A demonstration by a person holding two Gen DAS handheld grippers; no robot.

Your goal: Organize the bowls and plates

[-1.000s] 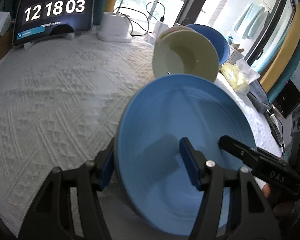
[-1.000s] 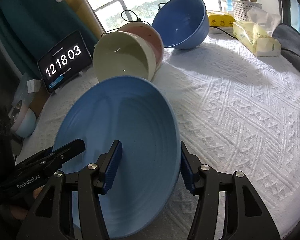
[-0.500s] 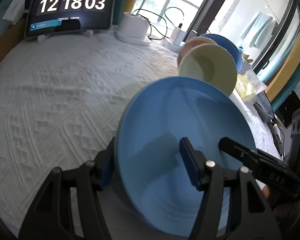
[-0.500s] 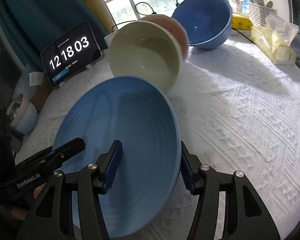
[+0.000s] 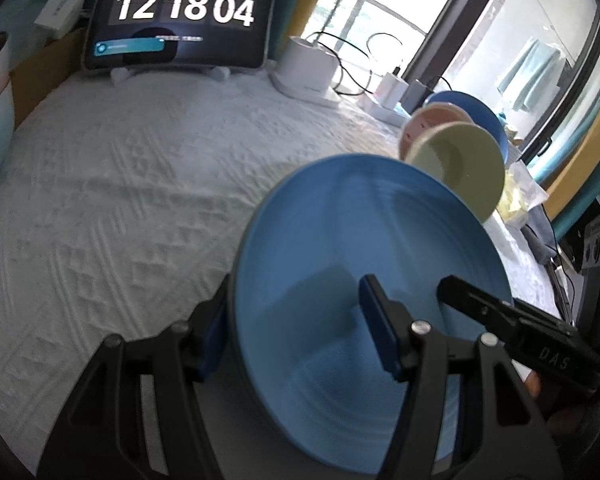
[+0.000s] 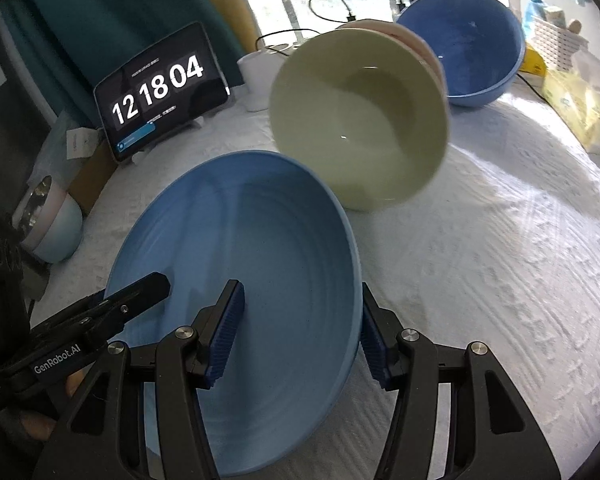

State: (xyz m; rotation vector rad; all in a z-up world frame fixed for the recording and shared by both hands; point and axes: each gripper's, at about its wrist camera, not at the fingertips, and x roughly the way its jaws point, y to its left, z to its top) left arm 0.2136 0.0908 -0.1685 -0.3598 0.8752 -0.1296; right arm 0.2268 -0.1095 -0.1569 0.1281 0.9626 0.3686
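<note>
both grippers are on the same piece here, a wide, shallow light-blue ridged plate that fills the lower middle of each wrist view. the left gripper has the plate's left rim between its blue pads, one finger inside the dish, the other outside and mostly hidden behind the rim, so it is clamped on the plate at a middling width. the right gripper does the same on the opposite edge, one pad lying on the inner face, the other behind the right rim, closed on the plate. each view catches the other gripper's black finger poking in from the side. the plate is tilted, its far edge raised over the white textured cloth on the tabletop; whether its near edge touches the cloth is hidden by the fingers. just past the plate's far rim, in the upper middle of the right view, a pale green bowl lies on its side with its mouth facing the camera, a pink bowl tucked right behind it, and a deep blue bowl tipped further back at upper right. a dark tablet showing a clock stands at upper left of the left view, a white charger block with cables beside it. yellow tissue packs sit at the right edge.
</note>
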